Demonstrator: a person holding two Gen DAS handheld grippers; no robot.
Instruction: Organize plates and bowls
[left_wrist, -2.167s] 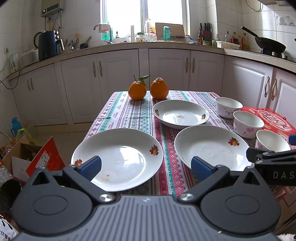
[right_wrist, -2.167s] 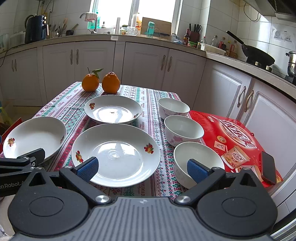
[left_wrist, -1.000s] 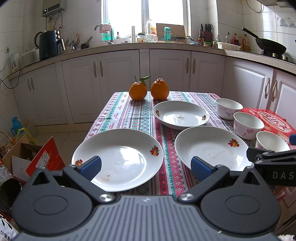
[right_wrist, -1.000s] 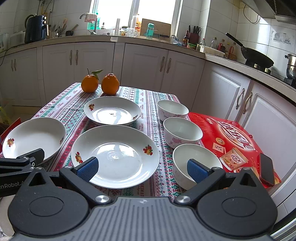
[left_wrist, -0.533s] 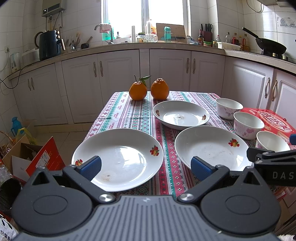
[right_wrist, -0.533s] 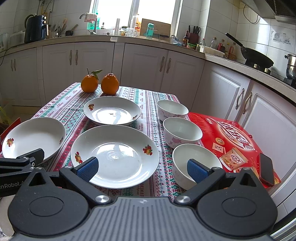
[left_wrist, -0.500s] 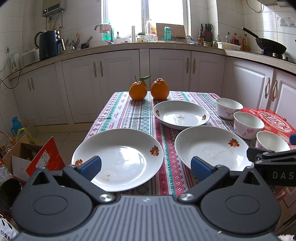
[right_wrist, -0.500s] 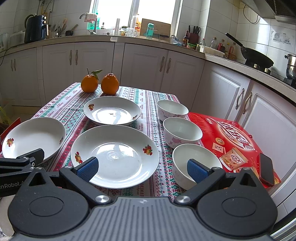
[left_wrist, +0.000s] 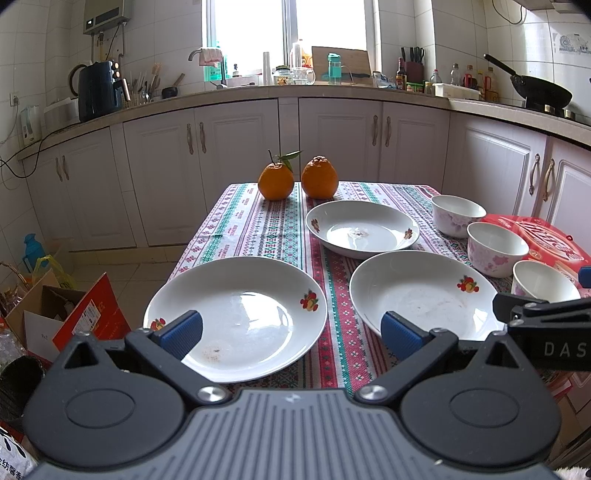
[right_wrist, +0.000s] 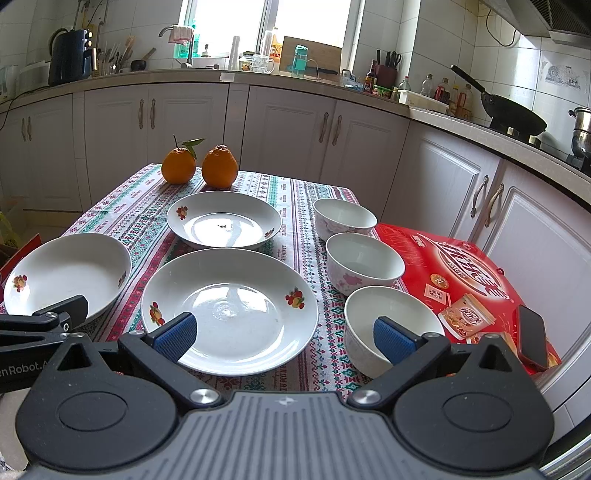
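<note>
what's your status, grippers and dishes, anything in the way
Left gripper open, empty; right gripper open, empty. Three plates and three bowls spread out, unstacked. Two oranges at far edge, clear of dishes.

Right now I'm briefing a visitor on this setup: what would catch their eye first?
Probably the two oranges at the far end of the patterned tablecloth, then the three white plates spread across it. On the right, three bowls line up beside a bright red box, with both open grippers, left and right, hovering at the near edge.
</note>
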